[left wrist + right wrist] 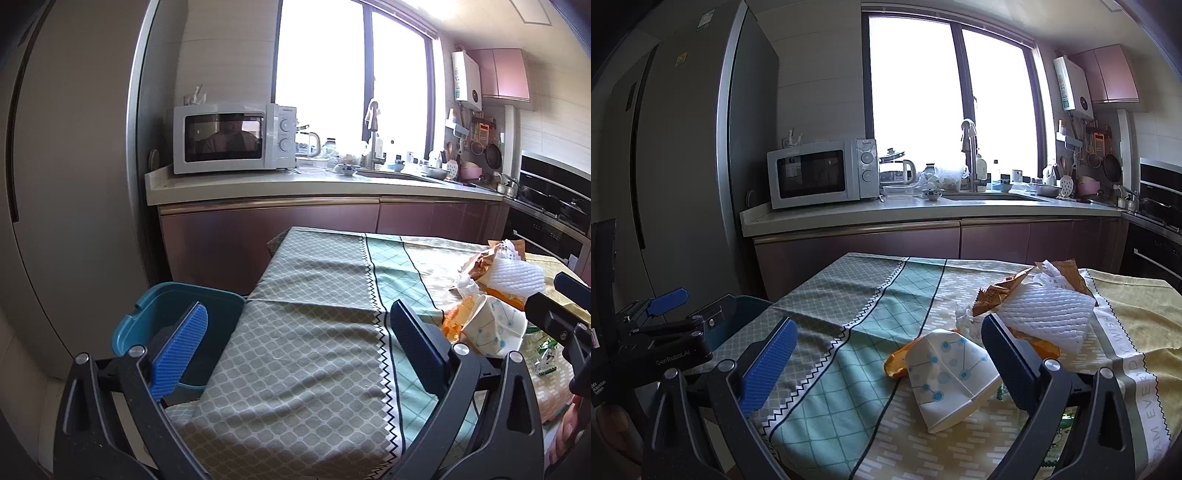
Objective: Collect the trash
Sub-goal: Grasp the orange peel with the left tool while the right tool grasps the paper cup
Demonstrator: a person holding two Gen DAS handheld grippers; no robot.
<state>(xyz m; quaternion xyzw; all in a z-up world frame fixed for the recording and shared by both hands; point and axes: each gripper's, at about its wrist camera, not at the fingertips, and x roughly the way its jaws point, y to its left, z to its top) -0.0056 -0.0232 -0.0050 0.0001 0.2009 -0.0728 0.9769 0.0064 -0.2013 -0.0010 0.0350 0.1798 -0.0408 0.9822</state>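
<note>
Plainly, "GenRoboAI" on left claw (670, 301), both claws apart; "EVERYDAY WISH" along tablecloth (1126, 354).

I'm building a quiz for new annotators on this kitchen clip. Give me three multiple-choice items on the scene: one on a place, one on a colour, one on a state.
1. Where is the bin?
A. On the counter
B. On the floor beside the table's left edge
C. On the table among the trash

2. What colour is the bin?
A. Teal blue
B. Red
C. White

3. How do both hand-held grippers stand?
A. Shut on a wrapper
B. Open, holding nothing
C. Shut on the cup

Key:
1 B: the bin sits below the tablecloth edge, left of the table.
2 A: its rim and walls are teal blue.
3 B: the left hand-held gripper and the right hand-held gripper show their fingers spread wide; the paper cup, foam net and brown wrapper lie ungrasped on the cloth.
</note>
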